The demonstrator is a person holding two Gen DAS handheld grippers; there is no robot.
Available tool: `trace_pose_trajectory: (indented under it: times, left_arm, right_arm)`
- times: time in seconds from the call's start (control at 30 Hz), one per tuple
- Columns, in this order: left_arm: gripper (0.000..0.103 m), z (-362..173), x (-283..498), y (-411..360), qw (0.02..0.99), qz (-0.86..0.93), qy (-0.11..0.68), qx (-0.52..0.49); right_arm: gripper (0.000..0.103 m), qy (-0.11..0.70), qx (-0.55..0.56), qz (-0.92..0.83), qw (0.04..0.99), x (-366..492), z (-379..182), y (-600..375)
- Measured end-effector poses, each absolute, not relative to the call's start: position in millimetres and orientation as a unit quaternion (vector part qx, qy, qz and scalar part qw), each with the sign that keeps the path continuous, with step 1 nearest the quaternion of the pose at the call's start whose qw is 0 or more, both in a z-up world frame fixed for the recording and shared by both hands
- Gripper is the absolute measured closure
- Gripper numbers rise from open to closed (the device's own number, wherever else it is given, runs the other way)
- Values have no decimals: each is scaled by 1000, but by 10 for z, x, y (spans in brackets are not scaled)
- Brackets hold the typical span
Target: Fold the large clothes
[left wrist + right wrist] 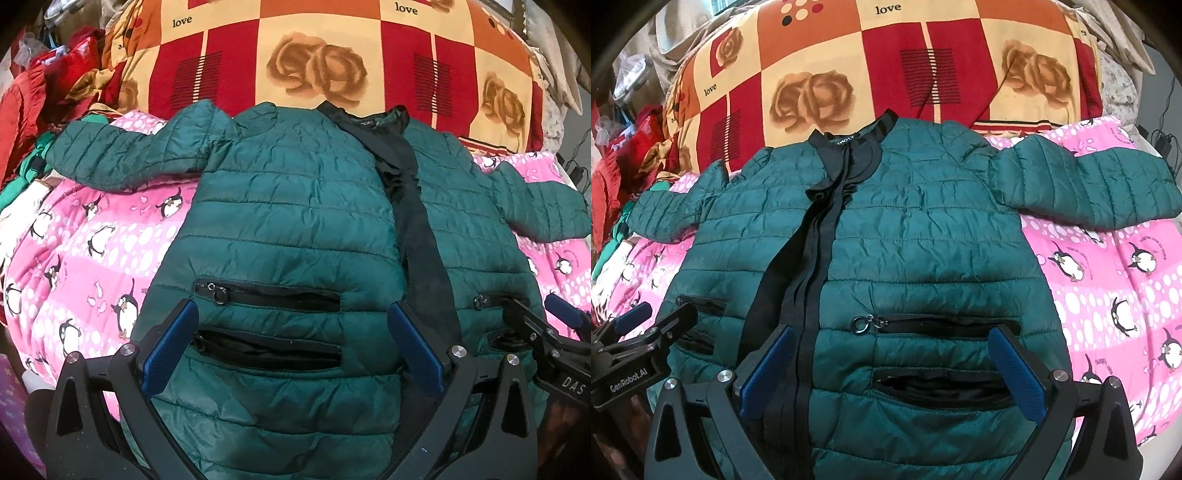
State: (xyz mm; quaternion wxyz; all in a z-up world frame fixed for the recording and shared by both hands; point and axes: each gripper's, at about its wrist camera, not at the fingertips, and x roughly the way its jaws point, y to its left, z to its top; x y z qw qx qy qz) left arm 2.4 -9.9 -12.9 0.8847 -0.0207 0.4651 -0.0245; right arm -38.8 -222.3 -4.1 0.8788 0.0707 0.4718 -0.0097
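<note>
A dark green quilted puffer jacket lies flat, front up, on a pink penguin blanket; it also shows in the right wrist view. Its black zipper placket runs down the middle and both sleeves are spread out sideways. My left gripper is open, hovering over the jacket's lower left panel by the two black zip pockets. My right gripper is open over the lower right panel and its pockets. Neither holds anything. Each gripper shows at the edge of the other's view.
A red, orange and cream checked quilt with rose and "love" prints lies behind the jacket. A pile of red and green clothes sits at the far left. Cables hang at the far right.
</note>
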Motion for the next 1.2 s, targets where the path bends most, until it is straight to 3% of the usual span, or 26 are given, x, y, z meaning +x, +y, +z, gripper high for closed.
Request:
trace_pose_trajectory:
  times: [1.2]
  left_arm:
    - [1,-313,140,-43,875,-4,483,-11]
  right_arm:
    - [0,505,65,-13,860,-199,-206,-2165]
